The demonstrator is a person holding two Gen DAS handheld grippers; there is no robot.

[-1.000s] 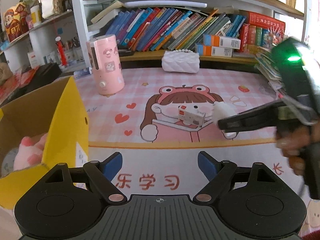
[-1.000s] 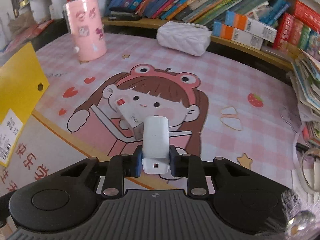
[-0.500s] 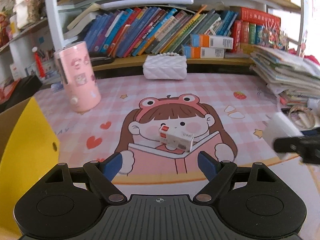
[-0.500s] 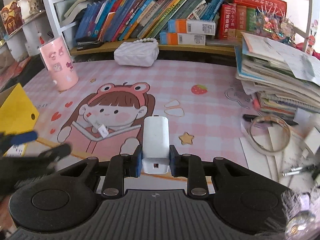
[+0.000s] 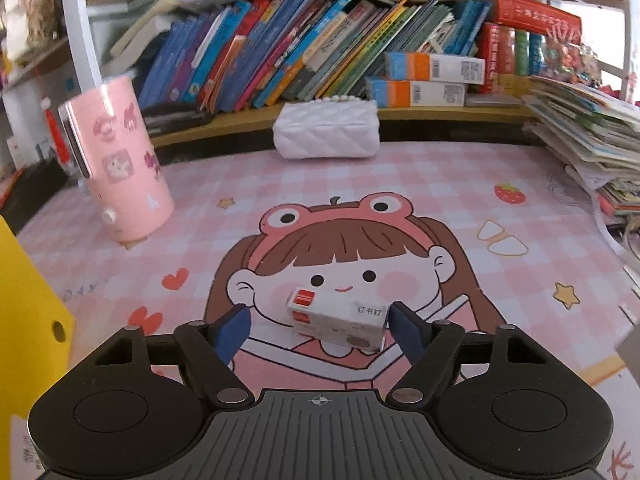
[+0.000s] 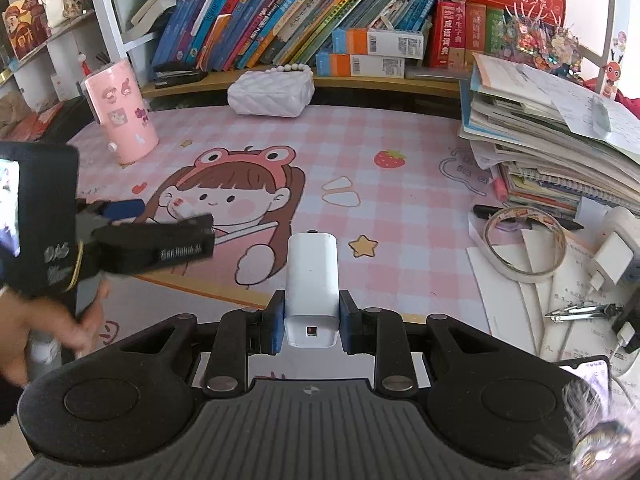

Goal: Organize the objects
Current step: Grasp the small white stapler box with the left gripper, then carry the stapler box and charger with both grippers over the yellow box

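A small white staple box with a red label (image 5: 338,320) lies on the pink cartoon desk mat (image 5: 400,184). My left gripper (image 5: 320,330) is open, its blue-padded fingers on either side of the box, the right pad close to its end. The left gripper also shows in the right wrist view (image 6: 160,220), with the box partly hidden behind it (image 6: 184,209). My right gripper (image 6: 311,318) is shut on a white charger block (image 6: 312,280) and holds it above the mat's front edge.
A pink cylinder (image 5: 120,168) stands at the back left, a white quilted purse (image 5: 326,130) at the back. A yellow box wall (image 5: 28,300) is at the left. Stacked books (image 6: 552,136), a tape roll (image 6: 524,244) and a power strip (image 6: 616,252) crowd the right.
My left gripper has moved forward and down to the staple box, which now sits between its open fingers. My right gripper has pulled back to the right with the charger.
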